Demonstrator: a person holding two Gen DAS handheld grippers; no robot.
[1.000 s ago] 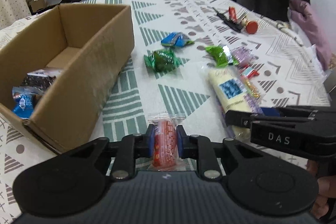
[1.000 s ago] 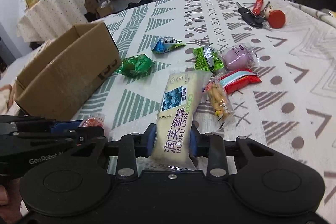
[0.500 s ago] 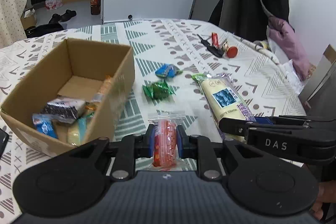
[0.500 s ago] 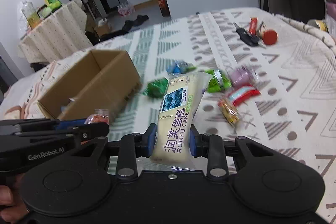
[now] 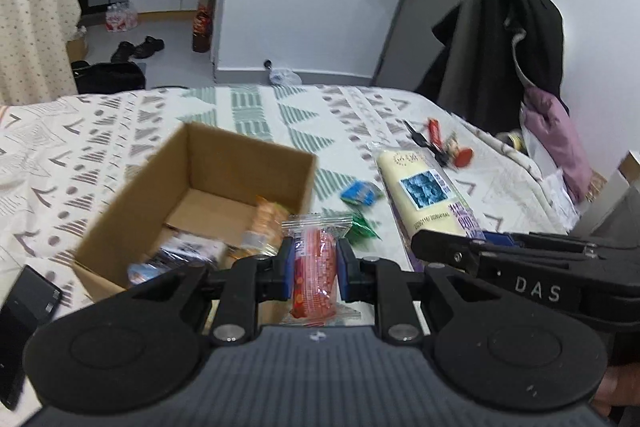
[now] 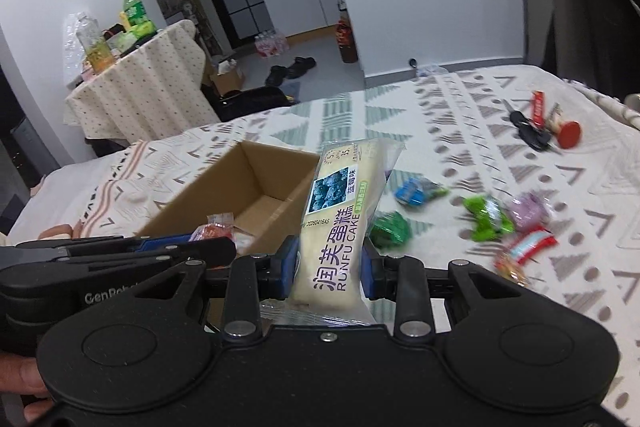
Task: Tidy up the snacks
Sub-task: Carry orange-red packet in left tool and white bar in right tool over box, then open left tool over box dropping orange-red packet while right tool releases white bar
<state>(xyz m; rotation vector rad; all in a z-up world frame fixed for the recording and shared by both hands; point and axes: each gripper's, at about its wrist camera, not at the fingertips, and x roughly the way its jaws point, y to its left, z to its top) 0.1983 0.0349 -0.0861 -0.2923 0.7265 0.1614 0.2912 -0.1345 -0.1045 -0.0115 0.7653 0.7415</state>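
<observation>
At the far left edge of the left wrist view, a dark phone (image 5: 28,301) lies on the patterned tablecloth (image 5: 100,131), just beside the near corner of the cardboard box (image 5: 136,203). The box stands open on the cloth and already contains several wrapped snacks, among them an orange packet (image 5: 266,223) leaning against its right wall.

The left gripper (image 5: 314,265) is clenched on a red snack packet (image 5: 314,267), held upright between the blue pads in the air near the box's right near corner. To its right, the right gripper (image 6: 330,265) grips a long pale cake bar (image 6: 340,223) by its near end; the bar tilts away over the table, its far end near the box's right wall in the right wrist view.

Further right, loose snacks lie on the cloth: a blue packet (image 6: 414,191), a dark green packet (image 6: 390,229), a bright green packet (image 6: 486,219), a purple packet (image 6: 530,211) and a red packet (image 6: 528,245), the last three close together. At the far right, a set of keys (image 6: 530,135) lies with a red-capped item (image 6: 568,134).
</observation>
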